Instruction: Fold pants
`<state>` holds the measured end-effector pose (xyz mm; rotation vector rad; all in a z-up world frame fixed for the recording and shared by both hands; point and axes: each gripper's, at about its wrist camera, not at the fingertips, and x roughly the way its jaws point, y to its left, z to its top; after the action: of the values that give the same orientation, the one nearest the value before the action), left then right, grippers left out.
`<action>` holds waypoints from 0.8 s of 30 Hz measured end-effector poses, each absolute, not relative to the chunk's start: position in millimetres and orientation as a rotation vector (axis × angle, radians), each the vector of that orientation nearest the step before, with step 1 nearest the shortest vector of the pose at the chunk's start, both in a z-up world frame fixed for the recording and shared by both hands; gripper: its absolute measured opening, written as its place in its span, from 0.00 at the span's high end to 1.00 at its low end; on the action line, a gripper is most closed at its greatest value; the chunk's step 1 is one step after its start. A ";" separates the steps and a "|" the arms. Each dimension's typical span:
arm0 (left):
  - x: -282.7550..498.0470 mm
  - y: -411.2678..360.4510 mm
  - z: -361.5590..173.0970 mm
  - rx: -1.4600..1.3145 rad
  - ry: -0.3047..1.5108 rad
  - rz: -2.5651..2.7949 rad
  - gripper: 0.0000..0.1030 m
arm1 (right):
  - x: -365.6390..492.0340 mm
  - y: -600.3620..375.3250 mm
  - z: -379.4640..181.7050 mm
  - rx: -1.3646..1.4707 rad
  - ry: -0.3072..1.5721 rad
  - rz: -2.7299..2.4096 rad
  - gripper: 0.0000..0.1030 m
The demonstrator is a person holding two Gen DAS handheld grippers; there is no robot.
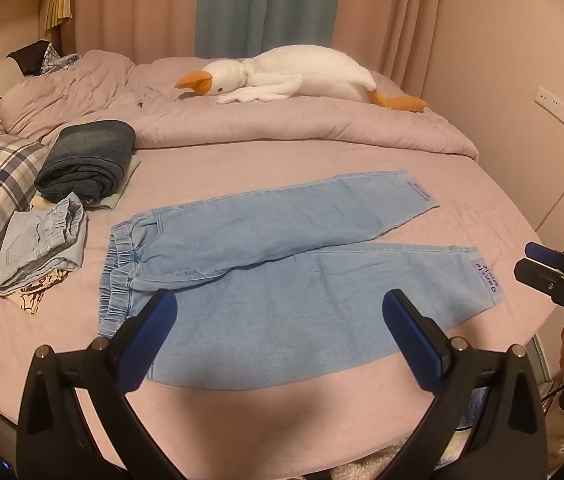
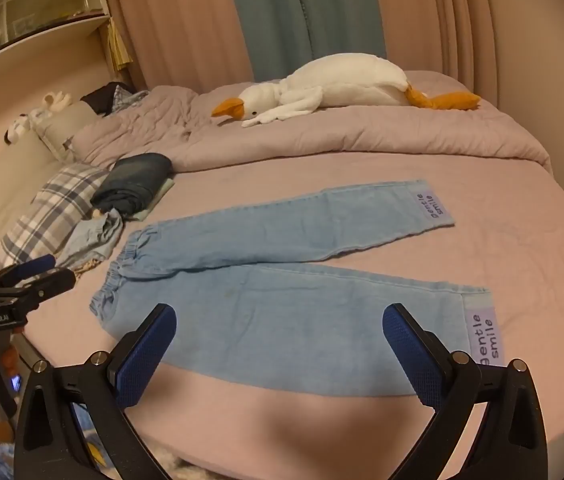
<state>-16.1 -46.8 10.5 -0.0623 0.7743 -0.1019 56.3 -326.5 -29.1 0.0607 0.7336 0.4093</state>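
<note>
Both claws (image 1: 280, 312) (image 2: 280, 326) gape above pants (image 1: 282, 272)

Pants (image 1: 282, 264) lie flat on the bed (image 1: 482, 208) near its front edge, waistband left, legs running right, spread apart at the hems. Folded jeans (image 1: 86, 160) sit behind the waistband toward the left edge, a smaller folded garment (image 1: 42, 248) before them. A plush goose (image 1: 298, 76) lies on the duvet (image 1: 282, 124) along the rear edge.
</note>
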 end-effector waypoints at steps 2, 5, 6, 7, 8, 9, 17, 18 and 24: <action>-16.2 -46.6 10.6 -0.062 0.773 -0.103 0.00 | 57.9 -327.9 -29.5 0.058 0.734 0.412 0.01; -16.8 -46.1 9.9 -0.061 0.772 -0.105 0.00 | 57.4 -328.8 -30.3 0.061 0.734 0.408 0.01; -16.8 -46.1 9.8 -0.061 0.772 -0.106 0.00 | 57.9 -328.5 -29.8 0.061 0.736 0.410 0.01; -16.7 -46.1 9.5 -0.061 0.772 -0.107 0.00 | 57.6 -327.9 -29.7 0.058 0.736 0.407 0.01; -16.6 -46.2 9.2 -0.060 0.773 -0.108 0.00 | 57.2 -328.0 -29.4 0.057 0.736 0.406 0.01; -16.7 -46.2 9.0 -0.060 0.772 -0.107 0.00 | 56.0 -328.1 -29.3 0.056 0.736 0.407 0.01; -16.8 -46.4 8.6 -0.059 0.773 -0.109 0.00 | 56.1 -329.3 -31.5 0.067 0.731 0.409 0.01; -16.8 -46.6 8.3 -0.058 0.773 -0.109 0.00 | 56.3 -329.4 -31.4 0.069 0.732 0.409 0.01; -15.7 -47.5 7.3 -0.052 0.778 -0.113 0.00 | 55.5 -330.5 -30.9 0.066 0.724 0.407 0.01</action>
<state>-15.7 -47.5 7.3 -0.0521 0.7777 -0.1132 55.5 -330.5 -30.9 0.0660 0.7244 0.4074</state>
